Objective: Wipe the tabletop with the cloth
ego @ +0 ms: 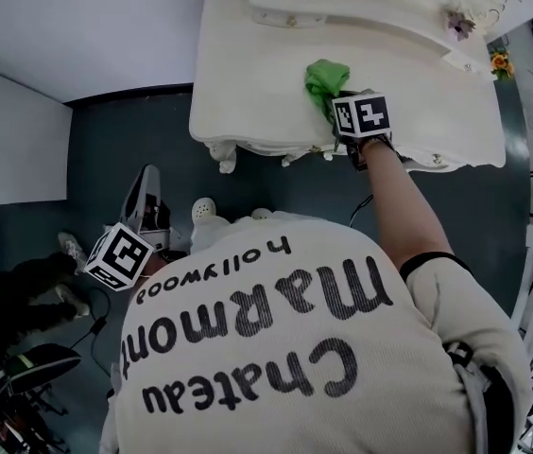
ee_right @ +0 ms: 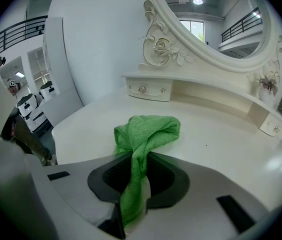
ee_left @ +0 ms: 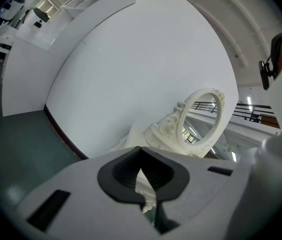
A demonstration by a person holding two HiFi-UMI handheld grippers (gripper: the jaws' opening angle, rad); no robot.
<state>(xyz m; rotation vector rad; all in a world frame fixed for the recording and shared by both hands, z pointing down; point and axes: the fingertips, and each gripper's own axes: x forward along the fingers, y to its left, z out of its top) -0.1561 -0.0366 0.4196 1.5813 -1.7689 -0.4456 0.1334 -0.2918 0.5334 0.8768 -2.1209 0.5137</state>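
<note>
Right claw [ee_right: 133, 184] pinches just a twisted tail of the green cloth [ee_right: 148, 131] on the table [ee_right: 221, 144], left claw [ee_left: 143, 184] closed on nothing, so a hard swipe could tug the cloth free.

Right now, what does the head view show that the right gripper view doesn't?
Only the head view shows the left gripper, held low over the dark floor away from the table, and the lettering on the person's shirt. Only the right gripper view shows the right gripper with its jaws shut on the green cloth, plus the glass of the oval mirror. Both show the green cloth bunched on the white tabletop.
</note>
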